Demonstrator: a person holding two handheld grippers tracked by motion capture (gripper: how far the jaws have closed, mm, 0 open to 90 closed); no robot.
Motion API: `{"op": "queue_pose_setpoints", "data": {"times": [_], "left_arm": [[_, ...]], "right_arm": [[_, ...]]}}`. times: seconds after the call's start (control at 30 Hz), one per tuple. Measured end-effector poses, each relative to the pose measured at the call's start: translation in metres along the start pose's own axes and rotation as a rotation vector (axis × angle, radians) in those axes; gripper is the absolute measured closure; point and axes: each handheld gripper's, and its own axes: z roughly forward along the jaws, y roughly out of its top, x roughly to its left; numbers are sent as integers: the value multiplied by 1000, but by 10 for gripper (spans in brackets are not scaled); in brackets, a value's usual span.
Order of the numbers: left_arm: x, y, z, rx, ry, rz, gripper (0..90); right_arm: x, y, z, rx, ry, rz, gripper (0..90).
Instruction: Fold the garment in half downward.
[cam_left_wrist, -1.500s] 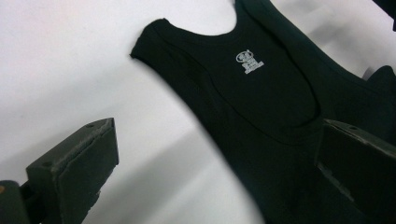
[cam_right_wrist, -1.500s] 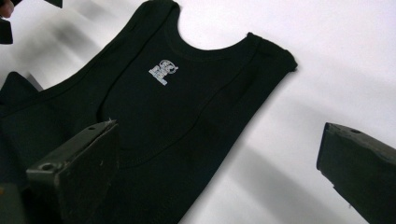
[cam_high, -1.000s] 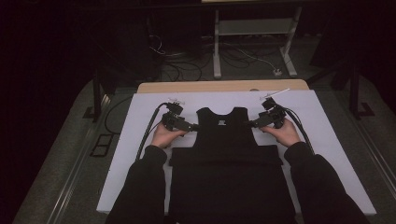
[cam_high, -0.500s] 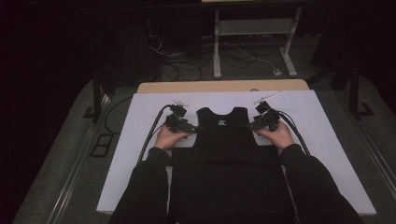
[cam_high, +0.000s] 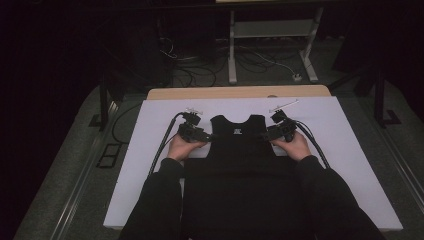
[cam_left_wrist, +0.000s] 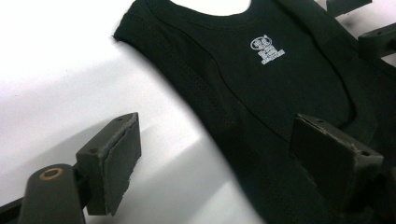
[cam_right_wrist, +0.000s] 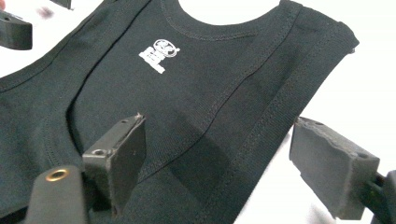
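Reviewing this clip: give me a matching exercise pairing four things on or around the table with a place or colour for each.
Things:
1. black tank top
2. left gripper
3. right gripper
4. small printed label

Places or colours:
A. white, just under the neckline
B. at the garment's right shoulder strap, jaws apart, having just been closing
C. at the garment's left shoulder strap, jaws apart, having just been closing
D. spread flat on the white table cover

Pairs: 1-D, 2-C, 3-B, 4-A
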Motion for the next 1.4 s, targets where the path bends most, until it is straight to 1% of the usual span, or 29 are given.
{"op": "queue_pose_setpoints", "data": {"times": [0.2,0.23,0.37,0.57,0.73,0.83,0.87,0.9,0.93,0.97,1.1,1.17,1.2,1.3,1.4], "left_arm": [[-5,1,5,2,31,20,237],[-5,1,5,9,35,27,249],[-6,3,7,10,52,27,264],[-11,4,9,9,66,41,334],[-14,5,12,8,60,47,382],[-15,6,12,14,75,47,423],[-15,6,13,11,71,42,441],[-16,6,13,16,68,47,458],[-16,6,13,21,67,53,475],[-17,7,14,17,67,53,483],[-19,7,16,19,55,61,535],[-20,7,17,13,59,59,565],[-21,6,17,11,57,58,577],[-21,6,17,12,65,59,622],[-22,6,18,6,67,44,657]], "right_arm": [[2,0,1,-6,-18,-11,271],[2,0,1,-13,-34,-16,285],[2,1,0,-20,-37,-14,310],[1,1,1,-23,-46,-13,350],[0,1,1,-22,-62,-4,398],[0,0,2,-22,-68,-4,411],[0,0,2,-25,-70,-3,422],[1,0,2,-27,-71,-1,428],[1,1,3,-27,-71,2,441],[2,1,3,-28,-69,2,461],[6,0,4,-22,-81,-25,549],[7,0,5,-19,-62,-22,607],[8,0,5,-17,-54,-18,621],[9,-1,5,-8,-40,-19,689],[11,-2,5,-4,-11,-12,751]]}}
